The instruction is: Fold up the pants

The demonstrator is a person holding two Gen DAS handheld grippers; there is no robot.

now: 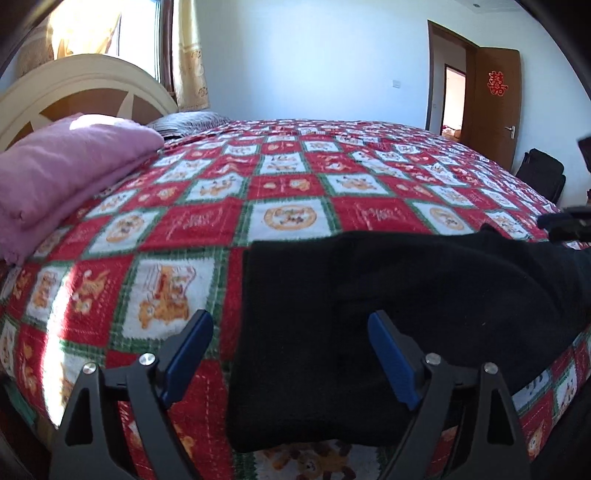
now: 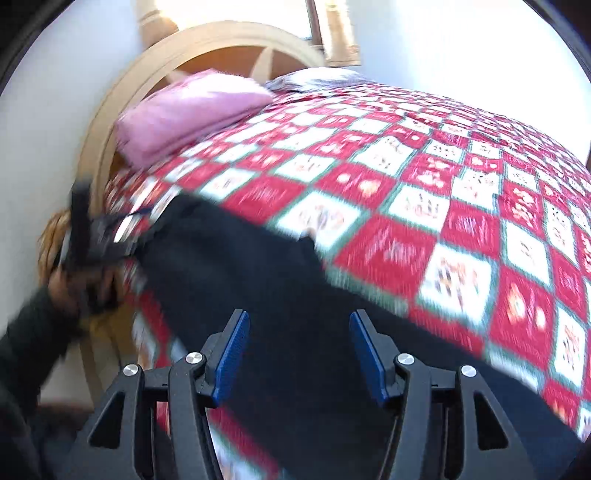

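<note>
Step in hand: between folds. Black pants [image 1: 388, 314] lie lower centre on the quilt [image 1: 288, 184]. Left gripper [image 1: 290, 354] and right gripper [image 2: 299, 354] released, empty. Next: regrasp an edge

Daylight glare from window [image 1: 110, 33] upper left; right wrist view motion-blurred; fisheye bending, dark vignette at corners.

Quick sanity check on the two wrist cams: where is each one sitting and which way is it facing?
Left wrist: on left gripper, facing across the bed to the door; own open blue fingers, right gripper tip at right edge.
Right wrist: on right gripper, blurred, facing the headboard; own open fingers, left hand and sleeve.
Shared: black pants, pink blanket, checkered quilt.
</note>
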